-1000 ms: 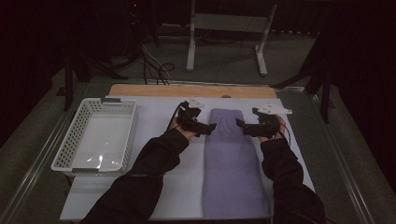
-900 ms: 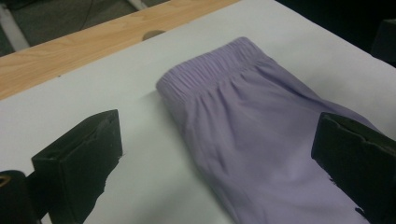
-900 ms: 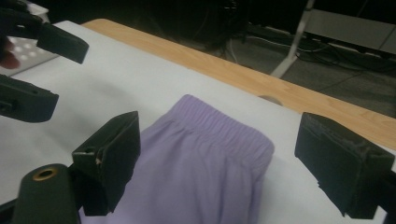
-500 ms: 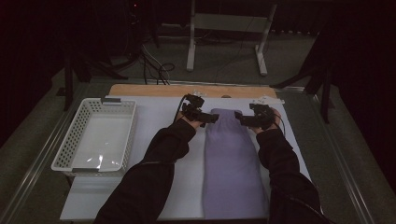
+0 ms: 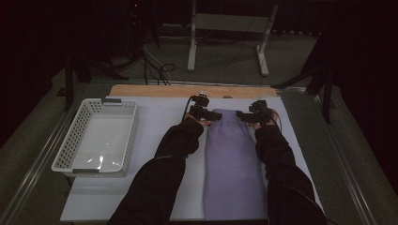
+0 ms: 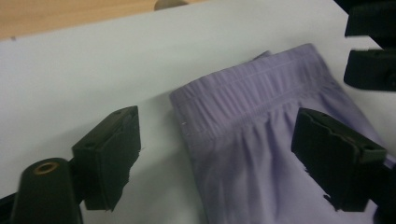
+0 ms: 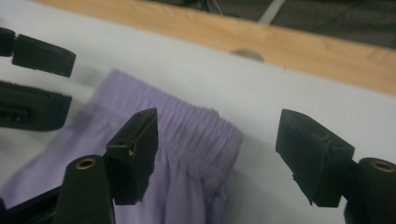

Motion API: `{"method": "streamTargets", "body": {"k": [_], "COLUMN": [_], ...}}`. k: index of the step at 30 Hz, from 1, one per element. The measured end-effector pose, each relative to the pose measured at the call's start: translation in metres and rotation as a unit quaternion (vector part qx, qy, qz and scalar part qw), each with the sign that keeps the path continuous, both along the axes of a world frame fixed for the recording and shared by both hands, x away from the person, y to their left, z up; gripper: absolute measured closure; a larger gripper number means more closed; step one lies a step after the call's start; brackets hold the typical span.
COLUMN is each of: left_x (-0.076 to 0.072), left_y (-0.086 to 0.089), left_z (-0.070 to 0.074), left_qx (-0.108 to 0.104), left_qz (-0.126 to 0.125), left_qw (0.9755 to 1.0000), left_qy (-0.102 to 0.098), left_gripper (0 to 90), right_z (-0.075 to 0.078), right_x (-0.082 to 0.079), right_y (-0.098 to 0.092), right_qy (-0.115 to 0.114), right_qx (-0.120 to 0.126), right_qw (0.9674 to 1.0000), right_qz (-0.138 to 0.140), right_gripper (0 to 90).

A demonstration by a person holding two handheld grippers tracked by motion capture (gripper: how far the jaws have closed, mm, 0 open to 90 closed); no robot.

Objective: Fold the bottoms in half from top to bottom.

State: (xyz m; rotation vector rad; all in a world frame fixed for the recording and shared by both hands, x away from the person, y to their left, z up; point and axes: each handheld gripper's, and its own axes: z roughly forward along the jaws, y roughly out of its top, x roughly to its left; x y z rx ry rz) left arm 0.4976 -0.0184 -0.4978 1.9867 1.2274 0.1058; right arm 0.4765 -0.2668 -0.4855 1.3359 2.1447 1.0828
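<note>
Two grippers: left gripper (image 5: 217,115), right gripper (image 5: 240,115), jaws closing, astride one purple garment (image 5: 233,164); one basket (image 5: 75,161).

Lots of open table, with the purple cloth and the basket in the way

The long purple cloth (image 5: 233,168) lies flat down the middle of the white mat (image 5: 155,119), so a hand can slide over it. The left gripper (image 5: 206,112) and the right gripper (image 5: 251,116) sit at its far corners, near each other, with a small gap between them over the cloth's stretchy top edge (image 6: 252,86). Each one's jaws have just been closing, with a cloth corner between them and not yet pinched. The white basket (image 5: 63,154) blocks the left side. Between the basket and the left sleeve (image 5: 180,140) the mat is bare. The far wooden strip (image 5: 155,90) is bare too.
</note>
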Motion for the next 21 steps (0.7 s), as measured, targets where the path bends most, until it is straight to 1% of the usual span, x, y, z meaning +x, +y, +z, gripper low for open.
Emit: {"method": "streamTargets", "body": {"k": [2,4,6,7,8,9,10,11,13,14,15,16,17,19,20,21], "left_x": [0.002,0.005,0.008,0.009,0.010,0.010,0.010,0.010,0.010,0.010,0.010,0.010,0.010,0.010,0.010,0.010], "left_y": [0.000,0.001,0.002,0.003,0.004,0.004,0.003,0.002,0.000,-0.001,-0.002,-0.002,-0.002,-0.003,-0.003,-0.003], "left_z": [-0.005,-0.009,-0.013,-0.015,-0.017,-0.017,-0.019,-0.020,-0.023,-0.024,-0.025,-0.026,-0.027,-0.028,-0.028,-0.028], "left_qx": [-0.003,-0.009,-0.010,-0.017,-0.027,-0.027,-0.034,-0.035,-0.031,-0.029,-0.023,-0.020,-0.020,-0.016,-0.015,-0.019], "left_qz": [0.008,0.006,0.010,0.013,0.012,0.012,0.008,0.004,-0.003,-0.006,-0.007,-0.008,-0.007,-0.009,-0.014,-0.017], "left_qw": [1.0000,0.9999,0.9999,0.9997,0.9994,0.9994,0.9992,0.9991,0.9992,0.9992,0.9993,0.9992,0.9991,0.9993,0.9992,0.9990], "left_qy": [-0.001,0.003,0.008,0.013,0.017,0.017,0.022,0.023,0.026,0.028,0.030,0.034,0.036,0.033,0.033,0.036], "left_gripper": [20.8,23.5,25.5,26.4,29.0,32.9,32.9,33.8,36.3,37.5,40.2,40.7,43.4,45.7,49.1,51.2], "right_z": [-0.006,-0.011,-0.014,-0.015,-0.017,-0.017,-0.018,-0.020,-0.022,-0.024,-0.027,-0.029,-0.031,-0.035,-0.036,-0.036], "right_x": [0.004,0.007,0.010,0.011,0.012,0.012,0.013,0.014,0.016,0.017,0.018,0.019,0.019,0.021,0.021,0.022], "right_y": [0.001,0.001,0.001,0.001,0.000,0.000,0.000,0.000,0.002,0.003,0.002,0.002,0.002,0.001,0.001,0.001], "right_qy": [0.015,0.027,0.034,0.038,0.044,0.044,0.048,0.051,0.056,0.063,0.071,0.076,0.085,0.102,0.105,0.105], "right_qx": [0.001,0.003,0.003,0.002,0.006,0.006,0.008,0.003,-0.018,-0.022,-0.015,-0.012,-0.007,0.004,0.006,0.007], "right_qw": [0.9999,0.9996,0.9994,0.9992,0.9990,0.9990,0.9988,0.9986,0.9982,0.9977,0.9973,0.9970,0.9961,0.9945,0.9942,0.9942], "right_qz": [-0.004,-0.006,-0.005,-0.006,-0.004,-0.004,-0.008,-0.009,-0.007,-0.008,-0.012,-0.013,-0.020,-0.021,-0.021,-0.020], "right_gripper": [32.6,33.0,33.5,36.2,38.5,38.5,38.4,38.6,39.7,40.3,41.3,42.6,43.1,45.9,46.0,46.7]}}
